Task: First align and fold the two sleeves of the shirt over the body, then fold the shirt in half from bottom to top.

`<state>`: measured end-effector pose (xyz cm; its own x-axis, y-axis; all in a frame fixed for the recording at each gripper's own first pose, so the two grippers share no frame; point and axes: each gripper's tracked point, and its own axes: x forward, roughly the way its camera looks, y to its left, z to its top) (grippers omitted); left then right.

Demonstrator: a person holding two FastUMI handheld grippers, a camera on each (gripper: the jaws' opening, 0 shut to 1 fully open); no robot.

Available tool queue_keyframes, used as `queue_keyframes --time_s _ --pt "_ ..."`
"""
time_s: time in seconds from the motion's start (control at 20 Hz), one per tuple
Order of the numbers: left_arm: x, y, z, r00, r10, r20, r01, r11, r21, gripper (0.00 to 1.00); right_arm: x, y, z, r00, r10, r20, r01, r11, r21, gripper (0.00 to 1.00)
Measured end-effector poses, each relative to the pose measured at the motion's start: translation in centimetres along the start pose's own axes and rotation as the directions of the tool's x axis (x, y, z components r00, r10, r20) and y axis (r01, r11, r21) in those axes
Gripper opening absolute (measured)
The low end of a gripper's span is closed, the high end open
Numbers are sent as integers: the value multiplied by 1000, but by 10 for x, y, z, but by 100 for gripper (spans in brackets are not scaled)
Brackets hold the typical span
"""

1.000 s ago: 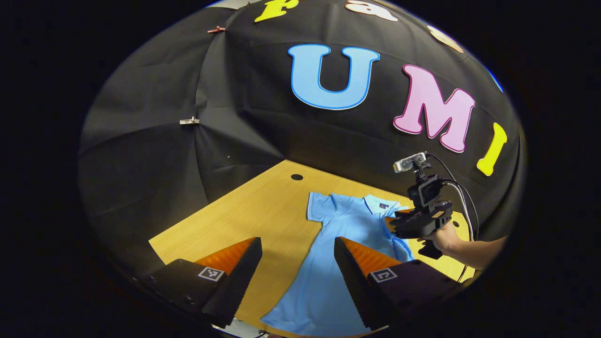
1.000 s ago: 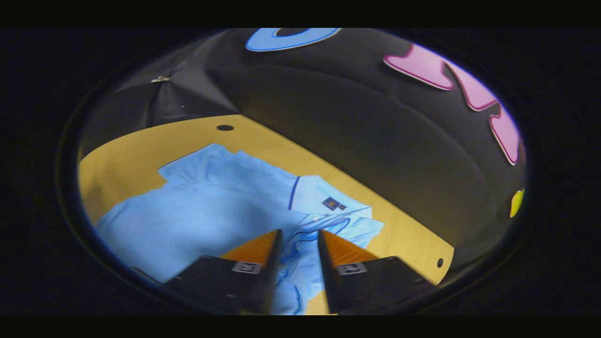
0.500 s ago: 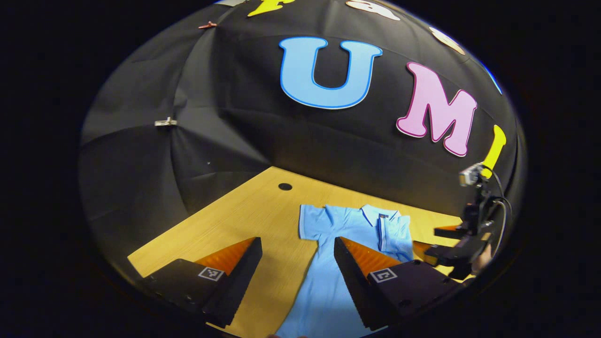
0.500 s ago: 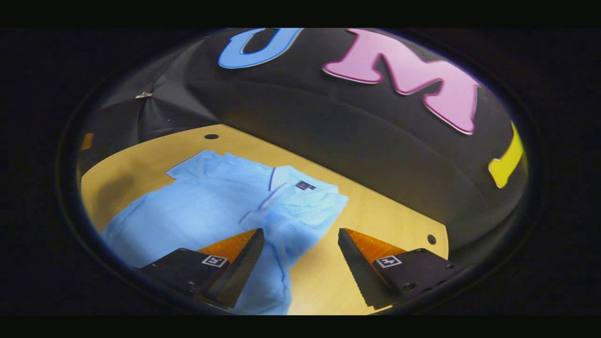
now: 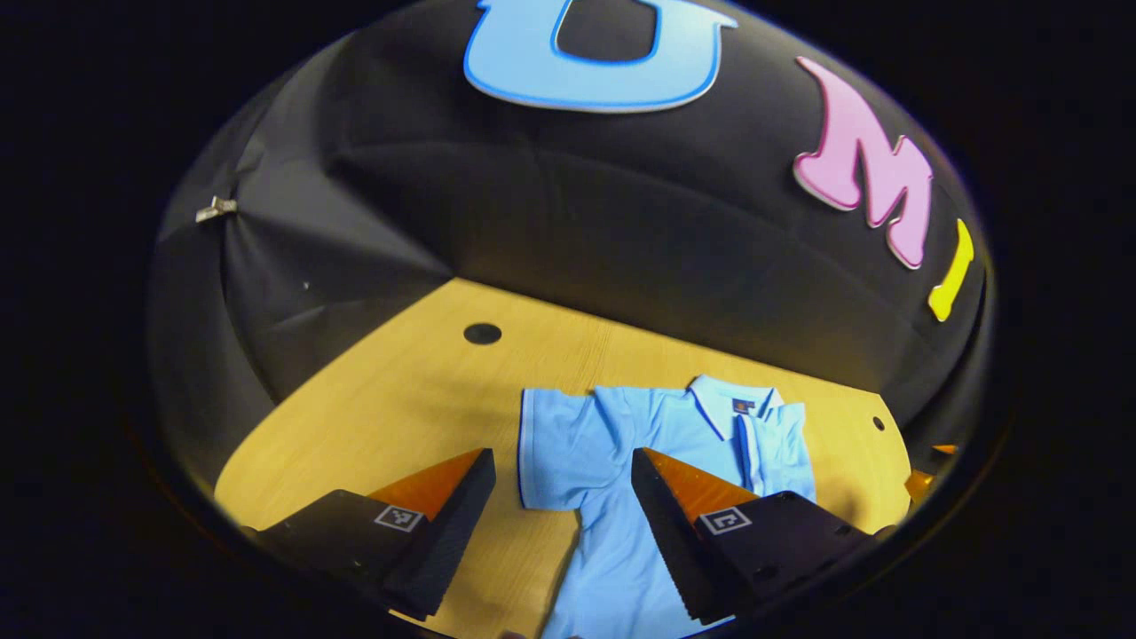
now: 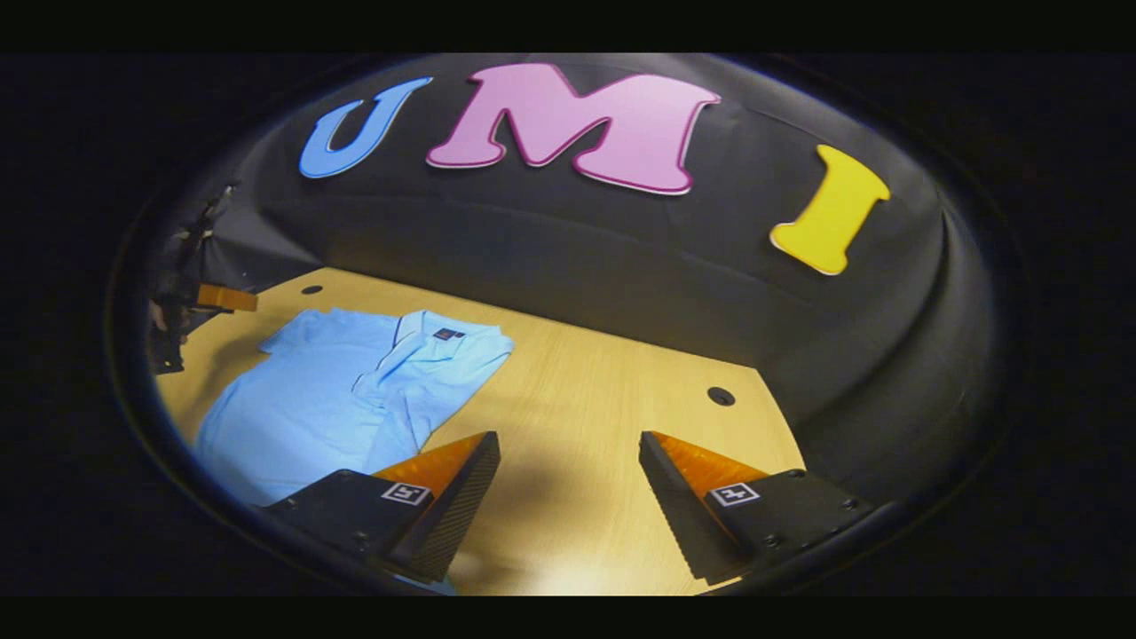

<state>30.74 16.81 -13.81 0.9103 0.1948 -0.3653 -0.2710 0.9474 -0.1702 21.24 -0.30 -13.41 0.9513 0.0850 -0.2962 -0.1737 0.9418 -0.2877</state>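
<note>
While the shirt (image 5: 657,435) is lying flat on the table (image 5: 390,399) at lower centre of the left gripper view, we are judging one sleeve fold done — the sleeve on the frame's right side is already sitting over the body beside the collar (image 5: 723,404). The other sleeve (image 5: 555,444) is spreading out toward the left, unfolded. We are holding the left gripper (image 5: 564,501) above it, jaws wide apart and gripping nothing. In the right gripper view the right gripper (image 6: 568,488) is hovering over bare wood at lower centre, jaws open and empty, the shirt at left. Remaining — that second sleeve, then the bottom-to-top fold.
</note>
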Motion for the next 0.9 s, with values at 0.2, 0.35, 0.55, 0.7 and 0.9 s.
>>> queue_keyframes --time_s 0.2,0.35,0.55,0.7,0.9 --pt "53 -4 -11 997 43 -62 -38 996 81 97 -16 1 -8 999 31 14 -31 999 29 97" --pt "74 -8 -24 990 82 -113 -73 994 82 97 -17 16 -19 997 70 14 -70 996 56 97" --pt "81 4 -41 976 143 -164 -123 985 124 97 -14 20 -42 996 90 -5 -89 993 80 97" --pt "81 1 -42 974 137 -178 -116 986 124 98 -9 14 -61 995 91 -48 -84 987 139 96" --pt "84 -9 -43 982 107 -156 -89 989 115 70 -2 3 -75 995 74 -62 -64 986 154 97"
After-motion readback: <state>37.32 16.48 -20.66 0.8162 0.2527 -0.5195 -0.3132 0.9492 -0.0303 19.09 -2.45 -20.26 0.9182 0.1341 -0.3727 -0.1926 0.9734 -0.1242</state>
